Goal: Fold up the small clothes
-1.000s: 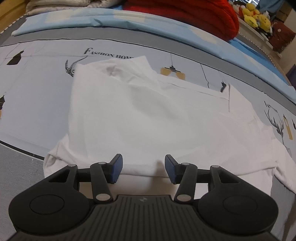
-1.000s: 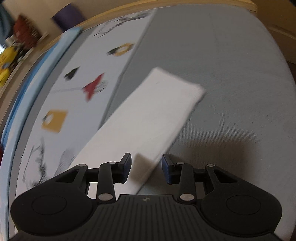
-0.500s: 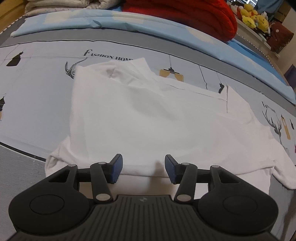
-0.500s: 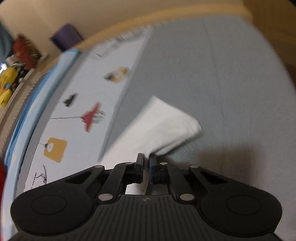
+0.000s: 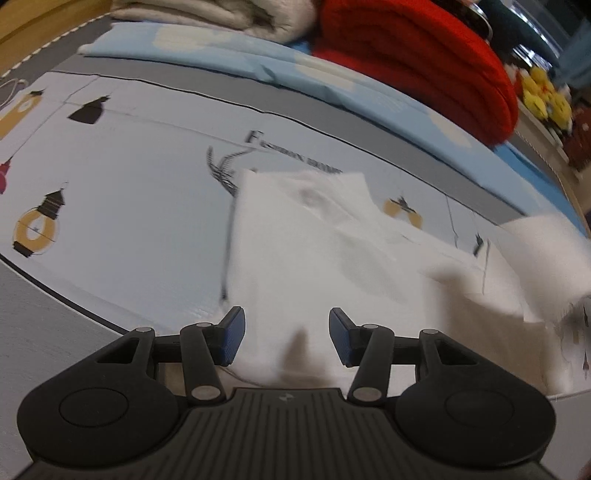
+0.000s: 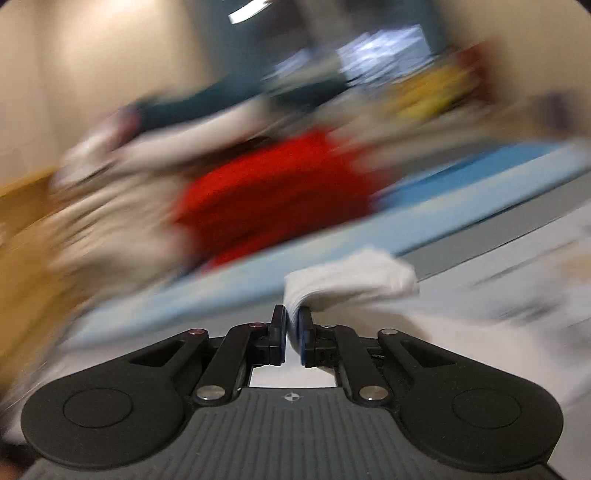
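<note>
Two handheld grippers work over a white garment [image 5: 314, 251] spread on a patterned bedsheet [image 5: 129, 192]. From its own camera, the left gripper [image 5: 286, 334] hangs just above the near hem of the cloth, its blue pads [image 5: 232, 334] standing well apart with nothing pinched between them; white fabric lies under the gap. The right gripper [image 6: 291, 328] has just been closing, and its jaws now sit almost together, clamped on a thin fold of a white sleeve [image 6: 351, 280] that bunches up just beyond the fingertips, lifted off the bed. The left camera catches what appears to be that same raised cloth as a blurred white mass at the right edge of its view.

Printed lettering on the sheet, just beyond the garment's far edge, begins with a clear capital "F"; the rest is smeared by motion and partly covered by the cloth, so it cannot be read with confidence. Around it run drawings of yellow lanterns [image 5: 35, 229], black hanging lamps and a feathery sketch. A grey band and a pale blue bedcover [image 5: 258, 62] border the printed panel. Behind lie a folded red blanket [image 5: 417, 55] and a cream quilt [image 5: 221, 14], with yellow plush toys [image 5: 543, 99] on a ledge at the far right. The right camera's background is heavily blurred: only red, blue and tan streaks show.
</note>
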Tool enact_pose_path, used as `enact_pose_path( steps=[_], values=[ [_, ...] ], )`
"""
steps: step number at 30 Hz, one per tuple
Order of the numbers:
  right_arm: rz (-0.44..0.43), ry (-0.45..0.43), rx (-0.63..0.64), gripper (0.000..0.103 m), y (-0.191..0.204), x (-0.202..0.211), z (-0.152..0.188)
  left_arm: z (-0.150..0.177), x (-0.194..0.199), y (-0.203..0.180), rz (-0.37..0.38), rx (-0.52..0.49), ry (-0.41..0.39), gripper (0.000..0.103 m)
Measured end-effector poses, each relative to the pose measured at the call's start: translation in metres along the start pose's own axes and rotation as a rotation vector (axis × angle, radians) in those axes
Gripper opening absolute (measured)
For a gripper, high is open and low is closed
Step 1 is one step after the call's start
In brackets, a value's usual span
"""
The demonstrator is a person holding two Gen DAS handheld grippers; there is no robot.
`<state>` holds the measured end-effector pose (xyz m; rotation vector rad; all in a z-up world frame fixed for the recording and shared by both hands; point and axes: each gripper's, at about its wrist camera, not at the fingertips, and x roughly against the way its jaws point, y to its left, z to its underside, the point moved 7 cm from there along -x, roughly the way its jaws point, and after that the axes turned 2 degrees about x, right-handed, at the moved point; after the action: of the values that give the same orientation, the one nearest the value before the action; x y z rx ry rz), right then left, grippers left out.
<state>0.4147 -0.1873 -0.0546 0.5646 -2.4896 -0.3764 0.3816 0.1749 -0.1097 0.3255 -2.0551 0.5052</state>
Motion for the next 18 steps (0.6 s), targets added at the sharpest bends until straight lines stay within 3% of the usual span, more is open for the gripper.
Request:
enact_pose_path(
  steps=[1, 3, 6, 10, 14, 18],
  values=[
    [-0.109, 0.128, 0.024, 0.012, 0.024, -0.016, 0.024, -0.002, -0.001, 0.003, 0.001, 0.011, 0.003, 0.055],
    [-0.191, 0.330, 0.064, 0.014, 0.050, -0.034, 0.065, -0.004, -0.002, 0.009, 0.014, 0.040, 0.014, 0.055],
    [-0.142, 0.482, 0.074, 0.020, 0.053, -0.043, 0.095, -0.005, -0.008, 0.012, 0.060, 0.082, 0.038, 0.055],
    [0.029, 0.523, -0.009, 0.031, 0.019, -0.043, 0.096, -0.005, -0.016, 0.010, 0.090, 0.118, 0.049, 0.055],
    [0.211, 0.514, -0.166, 0.032, -0.032, -0.037, 0.094, -0.003, -0.028, 0.009, 0.104, 0.142, 0.067, 0.053],
    [0.323, 0.493, -0.330, 0.033, -0.078, -0.030, 0.091, 0.005, -0.048, 0.005, 0.091, 0.138, 0.120, 0.050]
  ],
)
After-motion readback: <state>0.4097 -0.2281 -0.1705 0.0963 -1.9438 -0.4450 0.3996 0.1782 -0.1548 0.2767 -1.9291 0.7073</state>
